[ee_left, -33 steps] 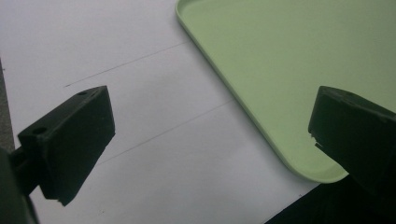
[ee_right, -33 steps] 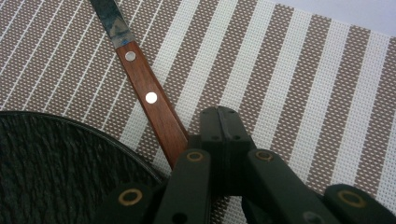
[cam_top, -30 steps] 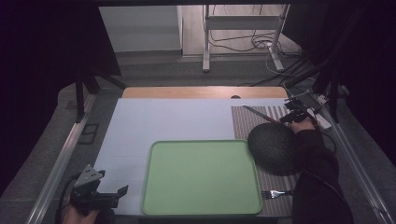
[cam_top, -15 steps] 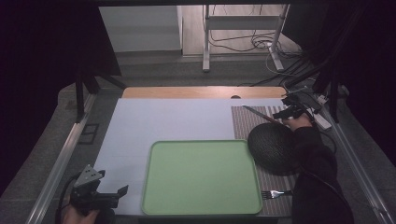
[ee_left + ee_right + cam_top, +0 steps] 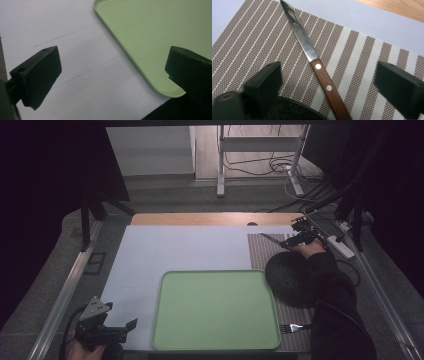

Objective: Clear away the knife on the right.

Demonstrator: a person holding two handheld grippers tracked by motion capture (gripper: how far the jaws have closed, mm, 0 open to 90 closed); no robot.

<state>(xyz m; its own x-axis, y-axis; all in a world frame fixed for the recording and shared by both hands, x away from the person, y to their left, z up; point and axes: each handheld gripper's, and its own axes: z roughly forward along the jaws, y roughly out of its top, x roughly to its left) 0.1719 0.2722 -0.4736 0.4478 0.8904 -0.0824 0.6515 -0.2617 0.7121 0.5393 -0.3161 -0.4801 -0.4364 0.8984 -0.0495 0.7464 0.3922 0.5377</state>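
A knife lies on the striped brown placemat (image 5: 367,57), its steel blade (image 5: 299,32) pointing away and its wooden handle (image 5: 329,87) running toward me. My right gripper (image 5: 332,77) hovers open over the handle, one jaw on each side, not touching it. In the high view that gripper (image 5: 294,240) is at the table's far right, beside the knife (image 5: 271,239). My left gripper (image 5: 127,326) rests open and empty at the near left, just left of the green tray (image 5: 215,310). The left gripper view has the tray's corner (image 5: 155,37) between its jaws.
A dark round bowl (image 5: 290,279) sits on the placemat (image 5: 257,251) just behind my right gripper, with its rim (image 5: 294,110) under the jaws. A fork (image 5: 295,326) lies near the mat's front edge. White table surface (image 5: 180,250) stretches behind the tray.
My right gripper has crept a little left toward the knife. The left gripper, tray, bowl and knife have not moved.
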